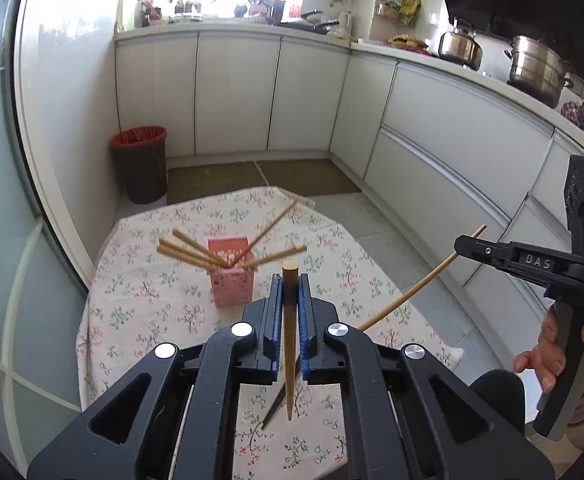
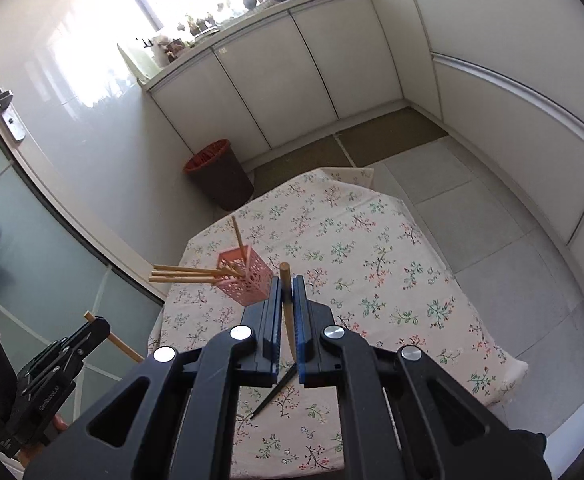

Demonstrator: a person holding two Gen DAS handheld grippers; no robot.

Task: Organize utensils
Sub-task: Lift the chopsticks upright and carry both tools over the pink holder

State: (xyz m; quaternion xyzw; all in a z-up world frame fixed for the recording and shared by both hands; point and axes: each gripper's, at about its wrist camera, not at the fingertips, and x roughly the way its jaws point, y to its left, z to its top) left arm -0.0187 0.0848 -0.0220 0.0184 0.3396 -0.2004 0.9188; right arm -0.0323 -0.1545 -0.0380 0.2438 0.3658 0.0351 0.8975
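Observation:
A pink perforated holder stands on the floral table and holds several wooden chopsticks leaning outward. My left gripper is shut on a wooden chopstick, held upright above the table, near the holder. My right gripper is shut on another wooden chopstick; it shows in the left wrist view at the right, with its chopstick slanting down. A dark chopstick lies on the cloth below the grippers.
The small table with floral cloth stands in a kitchen. A dark bin with a red liner is on the floor behind it. White cabinets run along the back and right. A glass door is left.

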